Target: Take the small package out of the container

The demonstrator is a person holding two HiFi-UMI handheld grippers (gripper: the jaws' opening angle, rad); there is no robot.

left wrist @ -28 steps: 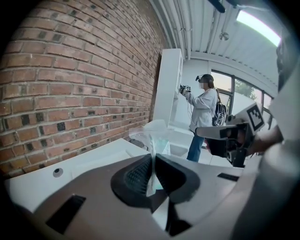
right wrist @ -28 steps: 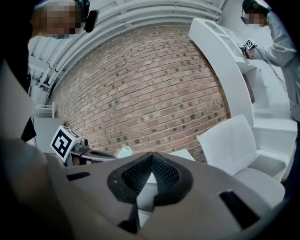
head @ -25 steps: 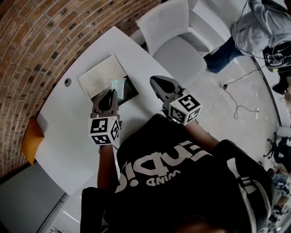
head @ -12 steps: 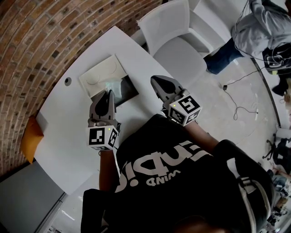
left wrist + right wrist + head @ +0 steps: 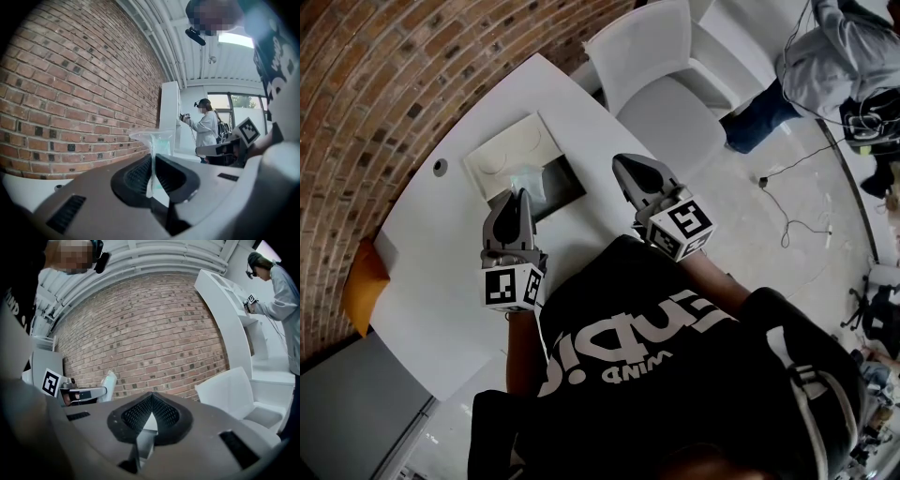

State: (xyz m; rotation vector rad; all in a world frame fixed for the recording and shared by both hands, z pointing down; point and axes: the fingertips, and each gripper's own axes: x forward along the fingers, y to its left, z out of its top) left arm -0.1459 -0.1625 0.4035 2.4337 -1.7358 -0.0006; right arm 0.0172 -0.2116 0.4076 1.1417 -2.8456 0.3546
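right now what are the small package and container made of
Small package: thin clear plastic film, glossy, see-through with a pale green tint. Container: dark and matte inside, white lid; card or plastic, too small to tell.

I see a small glossy clear plastic package (image 5: 158, 140) between my left gripper's (image 5: 153, 158) ribbed matt black pads (image 5: 135, 176), rough red brick wall (image 5: 70, 93) beyond.

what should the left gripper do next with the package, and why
Probably swing the left gripper sideways and lower the small package onto bare table: its jaws are shut on the package's edge, and it hangs lifted above the open container.
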